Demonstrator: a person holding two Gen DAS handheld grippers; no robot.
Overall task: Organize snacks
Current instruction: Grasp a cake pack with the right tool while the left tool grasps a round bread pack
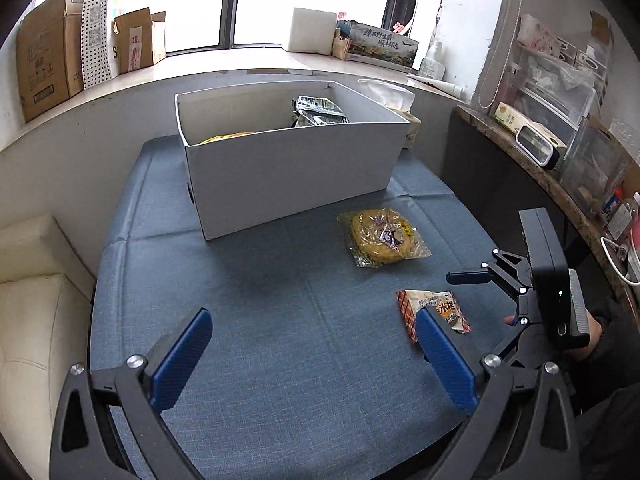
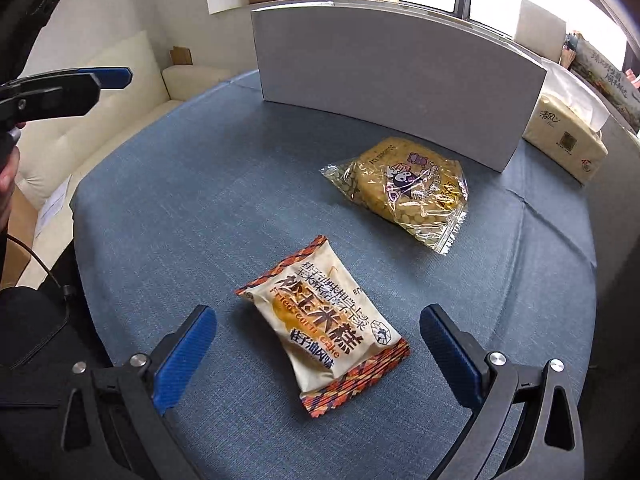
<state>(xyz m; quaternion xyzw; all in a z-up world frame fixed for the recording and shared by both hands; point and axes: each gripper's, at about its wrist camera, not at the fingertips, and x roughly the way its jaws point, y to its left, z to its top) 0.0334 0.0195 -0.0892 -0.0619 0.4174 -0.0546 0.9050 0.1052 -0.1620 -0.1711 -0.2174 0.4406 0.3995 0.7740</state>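
The right gripper is held wide open and empty, its fingers either side of the corn cake on the cloth. Beyond it lies the clear packet, then the box. The left gripper is likewise spread, gripping nothing.

- surface: blue woven cloth, matt, creased along fold lines
- white box: smooth matt cardboard
- round cake packet: clear glossy crinkled plastic
- corn cake packet: printed plastic film with a slight sheen
- fingers: blue ribbed pads on matt black plastic, with shiny metal bolts
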